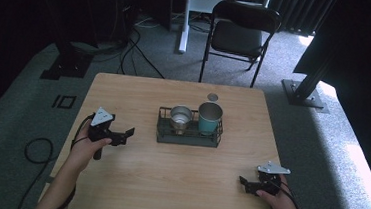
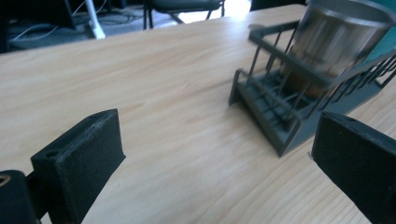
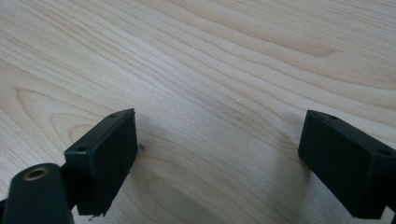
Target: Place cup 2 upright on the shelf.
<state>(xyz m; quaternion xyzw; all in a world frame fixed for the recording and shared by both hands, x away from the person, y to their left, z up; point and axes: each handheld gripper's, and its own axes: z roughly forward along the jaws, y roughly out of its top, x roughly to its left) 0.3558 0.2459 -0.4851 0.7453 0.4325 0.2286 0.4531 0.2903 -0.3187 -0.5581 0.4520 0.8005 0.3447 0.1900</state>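
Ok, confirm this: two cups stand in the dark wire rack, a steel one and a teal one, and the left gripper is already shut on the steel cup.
Wrong on the grip. The left gripper is open and holds nothing; in the high view it sits apart from the wire rack, left of it. The left gripper view shows its jaws wide over bare table. The steel cup and teal cup do stand in the rack.

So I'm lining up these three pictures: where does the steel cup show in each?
High view: the steel cup stands at centre, in the left half of the wire rack, beside the teal cup.
Left gripper view: top right, blurred, inside the rack's near end.
Right gripper view: not in it; bare table between open fingers.
Shared landmark: the pale wood table.
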